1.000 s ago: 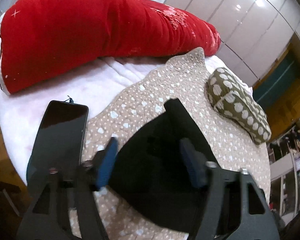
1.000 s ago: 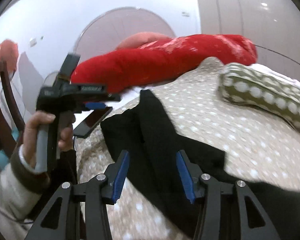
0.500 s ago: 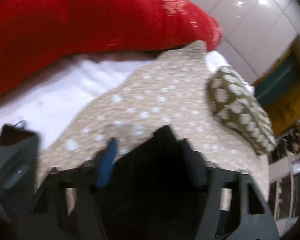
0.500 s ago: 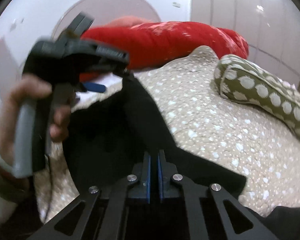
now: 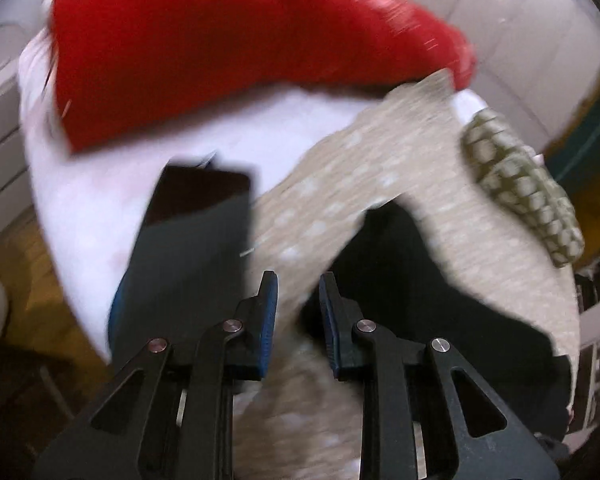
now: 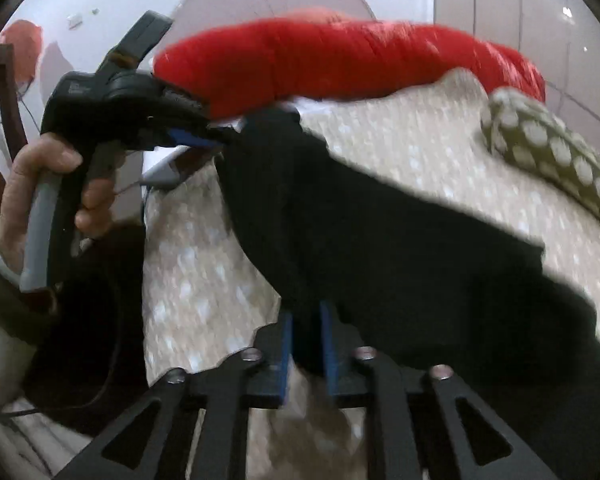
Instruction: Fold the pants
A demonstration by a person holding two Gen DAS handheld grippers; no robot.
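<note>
Both tools stood wide over the cloth a second ago and have since come in narrow, and the pants have been dragged rightward across the bed.

We see a beige quilt with white dots [image 5: 340, 184] over most of the bed, on a white sheet [image 5: 100, 200]. Along its far edge lies a long red padded cushion [image 5: 220, 52]. The black pants [image 6: 380, 240] sprawl on the quilt, running from the right tool up to a raised tip at the far left. An olive pillow with pale dots [image 5: 520, 188] sits on the quilt's right side, apart from the pants. A dark flat phone [image 5: 192, 232] rests on the sheet, just beside the quilt.

Our right gripper [image 6: 304, 320] has black pants cloth filling the gap between its blue pads, and its jaws are easing apart. Our left gripper [image 5: 298, 280], held by a hand [image 6: 40, 184], is closing. Quilt shows through its narrow gap and the pants lie against its right pad. Seen from the right wrist, the raised tip reaches its fingertips, but blur hides any contact.
</note>
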